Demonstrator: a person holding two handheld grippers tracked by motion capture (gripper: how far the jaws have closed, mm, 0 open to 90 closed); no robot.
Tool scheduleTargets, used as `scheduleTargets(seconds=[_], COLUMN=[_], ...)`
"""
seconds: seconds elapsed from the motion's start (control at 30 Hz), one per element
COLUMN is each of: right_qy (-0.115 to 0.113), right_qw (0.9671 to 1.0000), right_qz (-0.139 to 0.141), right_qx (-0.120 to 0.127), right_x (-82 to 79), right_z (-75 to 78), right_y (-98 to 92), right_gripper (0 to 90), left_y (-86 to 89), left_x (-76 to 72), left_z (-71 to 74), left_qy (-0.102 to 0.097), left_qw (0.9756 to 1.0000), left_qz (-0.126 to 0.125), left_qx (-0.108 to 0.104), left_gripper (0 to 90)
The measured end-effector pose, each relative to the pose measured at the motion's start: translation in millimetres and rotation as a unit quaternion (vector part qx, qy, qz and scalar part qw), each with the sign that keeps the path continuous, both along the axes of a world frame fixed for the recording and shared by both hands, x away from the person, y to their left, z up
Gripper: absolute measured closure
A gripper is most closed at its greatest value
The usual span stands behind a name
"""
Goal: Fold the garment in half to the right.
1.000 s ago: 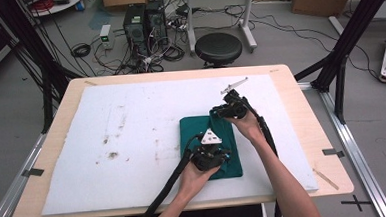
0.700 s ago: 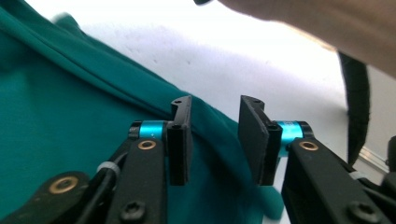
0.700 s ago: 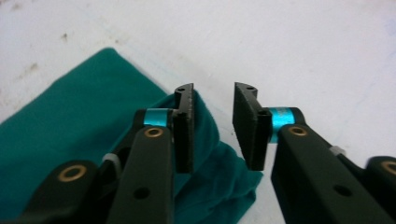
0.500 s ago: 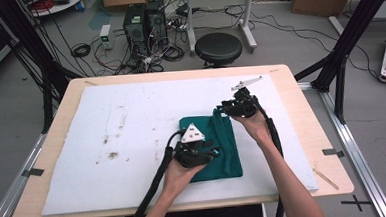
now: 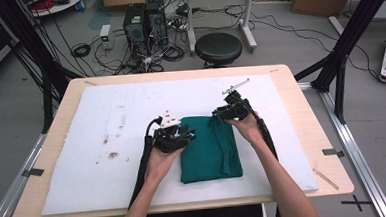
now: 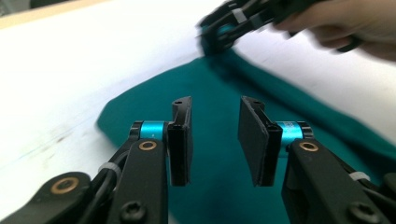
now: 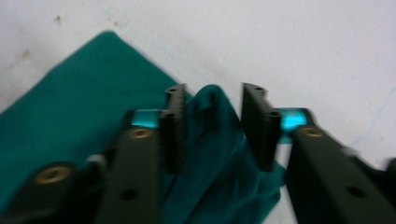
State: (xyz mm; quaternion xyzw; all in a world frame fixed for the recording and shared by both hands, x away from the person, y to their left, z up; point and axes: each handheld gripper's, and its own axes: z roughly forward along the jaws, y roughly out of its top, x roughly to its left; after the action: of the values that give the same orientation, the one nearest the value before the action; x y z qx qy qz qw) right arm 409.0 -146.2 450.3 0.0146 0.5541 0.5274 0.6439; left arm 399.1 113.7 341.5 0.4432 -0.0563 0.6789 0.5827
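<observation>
A dark green folded cloth (image 5: 211, 152) lies on the white foam board (image 5: 110, 183). My left gripper (image 5: 182, 135) hovers over the cloth's far left corner. In the left gripper view it (image 6: 214, 106) stands open above the cloth (image 6: 219, 186) with nothing between the pads; its jaws have just been closing a little. My right gripper (image 5: 220, 114) is at the cloth's far right corner. In the right gripper view its jaws (image 7: 212, 95) straddle a raised, bunched fold of the cloth (image 7: 210, 135) and have just been closing, though the pads do not visibly press on it.
The board covers most of a wooden table (image 5: 328, 146). A few dark stains (image 5: 111, 154) mark the board left of the cloth. A black stool (image 5: 219, 48), computer towers (image 5: 136, 21) and cables stand on the floor beyond the far edge.
My left hand has moved left and away from me, off the cloth's middle to its far left corner, and its jaws have opened. The right hand has stayed at the far right corner.
</observation>
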Motion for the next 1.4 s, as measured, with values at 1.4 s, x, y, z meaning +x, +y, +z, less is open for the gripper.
scheduleTargets(seconds=[1.4], right_qy=[0.008], right_qw=[0.9906], right_qz=[-0.011], right_qx=[0.136], right_x=[16.6], right_z=[-11.3], right_y=[-46.5], right_gripper=[48.1], left_y=[5.3], left_x=[16.9], left_z=[65.9], left_qy=[0.004], left_qw=[0.9908], left_qz=[0.042], left_qx=[-0.129], left_gripper=[61.9])
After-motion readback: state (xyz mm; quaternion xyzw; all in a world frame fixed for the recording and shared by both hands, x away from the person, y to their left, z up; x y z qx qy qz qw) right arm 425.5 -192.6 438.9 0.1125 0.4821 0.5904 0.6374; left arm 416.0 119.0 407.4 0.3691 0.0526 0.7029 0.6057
